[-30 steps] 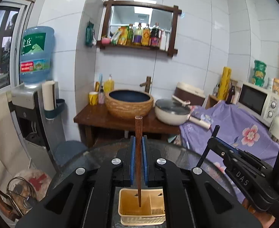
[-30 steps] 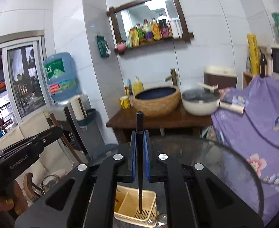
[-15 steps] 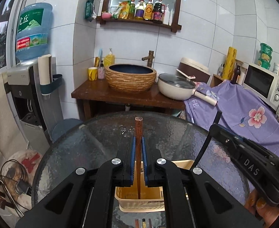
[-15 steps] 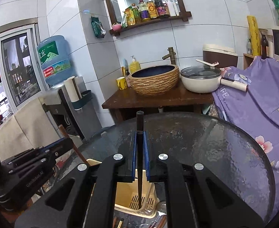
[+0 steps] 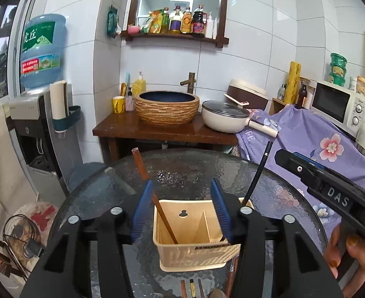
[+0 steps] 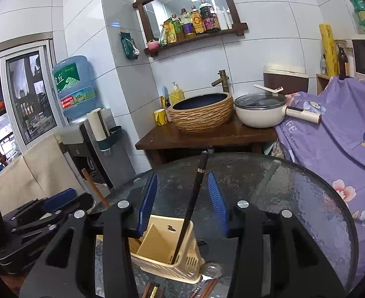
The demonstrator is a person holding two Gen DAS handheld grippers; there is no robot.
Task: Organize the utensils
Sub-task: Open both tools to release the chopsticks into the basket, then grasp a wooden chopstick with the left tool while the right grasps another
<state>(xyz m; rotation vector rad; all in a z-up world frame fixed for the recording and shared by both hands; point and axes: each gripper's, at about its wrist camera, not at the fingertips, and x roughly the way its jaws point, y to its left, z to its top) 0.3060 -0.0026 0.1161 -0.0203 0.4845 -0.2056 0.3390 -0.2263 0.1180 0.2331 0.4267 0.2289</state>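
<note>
Both tongs are opening, pads off their chopsticks: the brown stick (image 5: 157, 198) leans leftward in the caddy (image 5: 192, 253) between the left tongs (image 5: 181, 213), the black stick (image 6: 191, 206) near-upright between the right tongs (image 6: 182, 203).

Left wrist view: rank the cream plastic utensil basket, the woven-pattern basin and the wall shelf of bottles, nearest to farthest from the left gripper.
1. Cream plastic utensil basket, just under the opening left gripper.
2. Woven-pattern basin, on the wooden stand beyond the table.
3. Wall shelf of bottles, high on the tiles.
</note>
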